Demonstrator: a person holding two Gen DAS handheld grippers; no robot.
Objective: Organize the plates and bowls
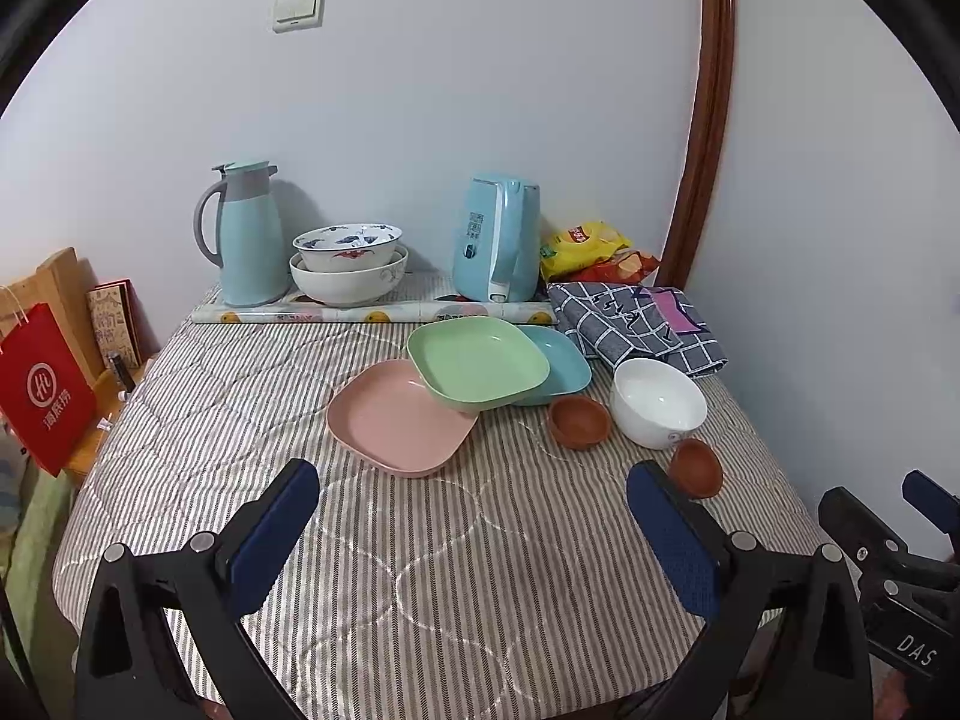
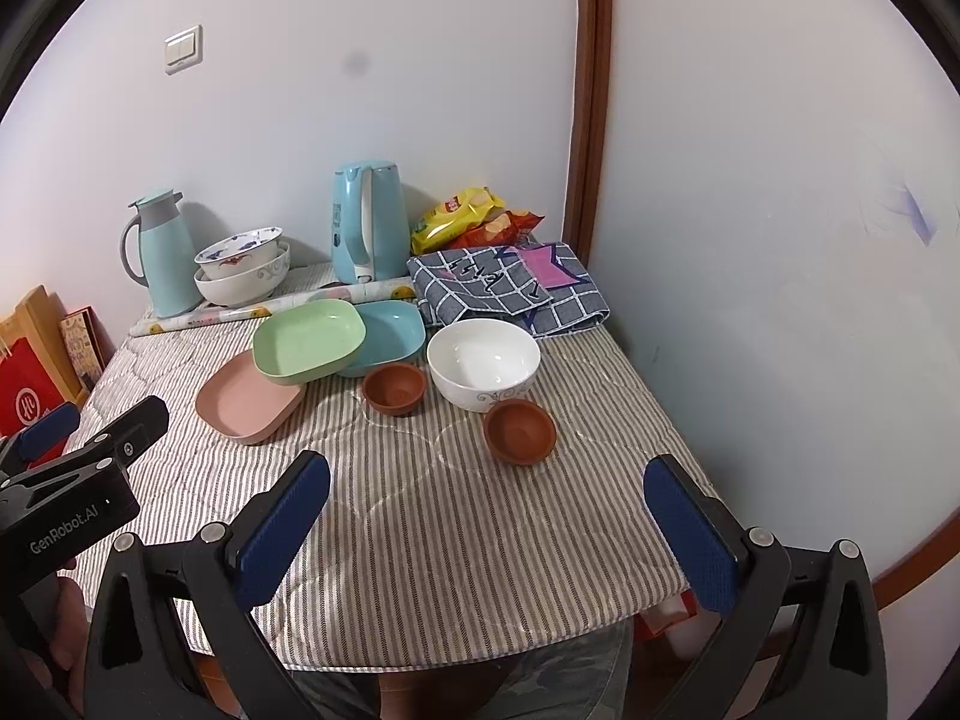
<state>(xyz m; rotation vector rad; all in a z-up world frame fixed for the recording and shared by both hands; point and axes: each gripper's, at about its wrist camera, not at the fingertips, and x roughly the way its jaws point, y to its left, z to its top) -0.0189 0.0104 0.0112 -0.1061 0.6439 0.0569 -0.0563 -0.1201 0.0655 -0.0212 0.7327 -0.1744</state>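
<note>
While both grippers hang wide apart and empty over the near edge of the striped cloth (image 2: 468, 540), the dishes lie ahead of them, and the choice of hand turns on which side each one sits. The pink plate (image 1: 399, 417) lies just ahead of the left gripper (image 1: 474, 534), slightly to its left, with the green plate (image 1: 477, 363) tilted on its far rim and on the blue plate (image 1: 555, 363) beyond. The nearer brown bowl (image 2: 519, 429) sits straight ahead of the right gripper (image 2: 489, 531), with the white bowl (image 2: 483, 363) behind it and the second brown bowl (image 2: 394, 387) ahead-left. So the plates likely suit the left hand and the bowls the right. Readable writing: "GenRobot.AI" on the left tool's body in the right view, "DAS" on the right tool's body in the left view; the red bag (image 1: 42, 390) bears Chinese print too small to read.
</note>
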